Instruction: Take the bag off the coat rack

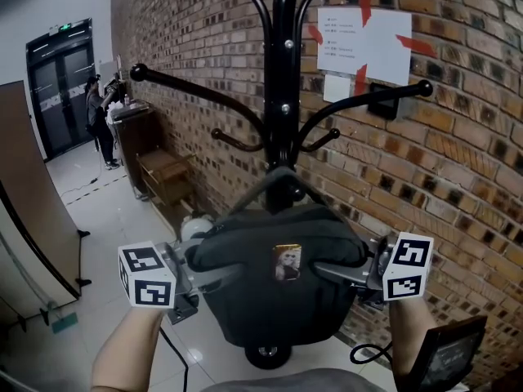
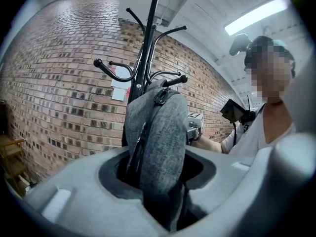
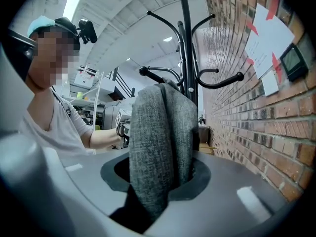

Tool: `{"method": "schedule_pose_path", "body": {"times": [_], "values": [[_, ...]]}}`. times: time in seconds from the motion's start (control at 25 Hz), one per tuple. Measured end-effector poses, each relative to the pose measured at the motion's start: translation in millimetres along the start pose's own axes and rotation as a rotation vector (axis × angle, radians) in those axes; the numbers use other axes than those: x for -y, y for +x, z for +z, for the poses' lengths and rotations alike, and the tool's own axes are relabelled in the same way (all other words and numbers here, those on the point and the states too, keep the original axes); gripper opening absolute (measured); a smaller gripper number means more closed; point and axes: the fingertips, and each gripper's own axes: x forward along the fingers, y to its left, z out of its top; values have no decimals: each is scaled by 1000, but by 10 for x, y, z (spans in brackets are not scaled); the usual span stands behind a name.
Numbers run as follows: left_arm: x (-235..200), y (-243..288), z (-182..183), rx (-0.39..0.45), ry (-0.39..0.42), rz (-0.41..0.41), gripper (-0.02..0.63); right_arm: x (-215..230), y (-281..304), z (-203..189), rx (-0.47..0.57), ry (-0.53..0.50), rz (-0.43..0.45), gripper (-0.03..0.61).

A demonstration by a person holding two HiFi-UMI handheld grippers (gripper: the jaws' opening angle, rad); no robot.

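Observation:
A dark grey fabric bag (image 1: pixel 278 292) with a small picture badge hangs by its strap (image 1: pixel 270 182) against the pole of a black coat rack (image 1: pixel 282 96). My left gripper (image 1: pixel 204 272) clamps the bag's left side and my right gripper (image 1: pixel 347 274) clamps its right side, both at the level of the bag's top edge. In the left gripper view the bag (image 2: pixel 158 142) fills the gap between the jaws, with the rack's hooks above it. The right gripper view shows a fold of the bag (image 3: pixel 160 147) pinched the same way.
A brick wall (image 1: pixel 458 178) runs close behind the rack, with a taped paper sheet (image 1: pixel 364 43) and a small black box (image 1: pixel 384 100) on it. A wooden cabinet (image 1: pixel 163 174) stands further along the wall. A person (image 1: pixel 98 117) stands by dark doors (image 1: pixel 57 88). The rack's base (image 1: pixel 268 355) sits on a shiny floor.

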Motion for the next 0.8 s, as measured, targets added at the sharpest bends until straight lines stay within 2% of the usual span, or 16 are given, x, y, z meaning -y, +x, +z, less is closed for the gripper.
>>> {"method": "schedule_pose_path", "body": {"times": [0.28,0.52,0.8], "values": [[165,-46,236,11,46,0,195,-114,-102,230,27,-36,-14,141],[502,-141,363,22,83,3,195,-406,-255,394,43,-76,-24,141],[1068,-376,178,12,67,-3,195,-1033,-398,323,38,-73,-31,147]]}}
